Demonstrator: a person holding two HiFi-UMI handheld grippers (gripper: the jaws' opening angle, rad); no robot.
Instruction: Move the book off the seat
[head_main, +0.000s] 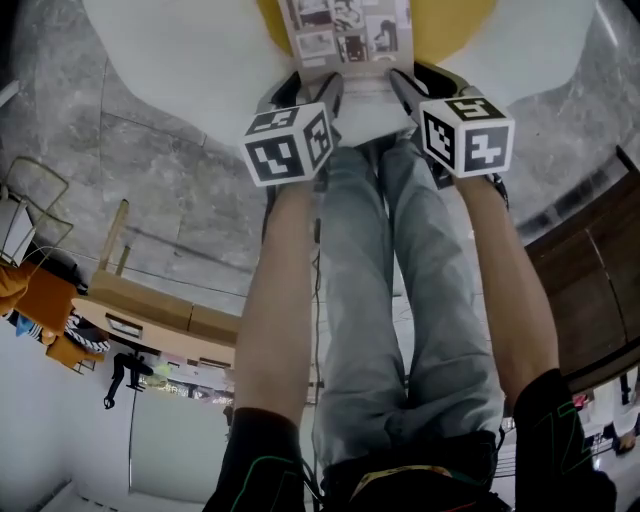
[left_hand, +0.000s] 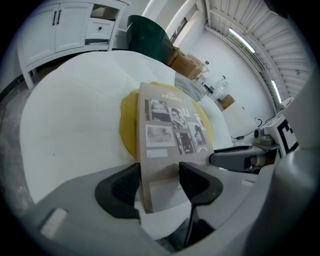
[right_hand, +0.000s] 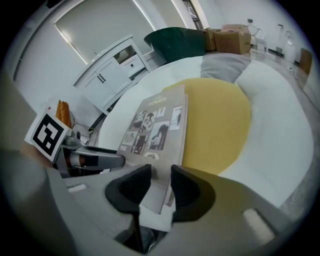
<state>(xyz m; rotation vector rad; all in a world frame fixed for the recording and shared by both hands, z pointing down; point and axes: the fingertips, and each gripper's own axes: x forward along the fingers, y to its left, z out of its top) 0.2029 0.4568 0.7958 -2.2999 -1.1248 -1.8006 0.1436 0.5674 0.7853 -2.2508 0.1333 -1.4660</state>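
The book (left_hand: 170, 130) lies flat on the white round seat (left_hand: 70, 125). Its far half rests over a yellow cushion (left_hand: 129, 125), and its near edge sits at the tips of both grippers.

The left gripper (left_hand: 159, 172) has its jaws spread wide. The book's near left corner lies between them: the left jaw sits just outside the book's left edge and the right jaw over the cover. Neither pad presses on the book, so nothing is held. Out from the left jaw there is only bare white seat, running to the seat's curved rim. Beyond the rim are the grey floor (head_main: 120, 170) and a white cabinet (left_hand: 65, 25), well apart from the book.

The right gripper (right_hand: 160, 175) has its jaws closer together. The book's near right corner and its right edge stand in the narrow gap between them. No clamp on the book can be made out, so this gripper reads as open around the edge. Just outside its right jaw the book's long edge (right_hand: 182, 125) runs away alongside the yellow cushion, and past that lies more open white seat up to the rim.

Each gripper shows in the other's view, across the book's near edge. They are near one another but not touching.

Far ahead of both, past the seat's far rim, stand a dark green tub (right_hand: 180, 40) and cardboard boxes (right_hand: 230, 37). In the head view both grippers (head_main: 310, 88) (head_main: 428, 82) flank the book's near edge, with the person's legs (head_main: 400, 280) directly behind them.
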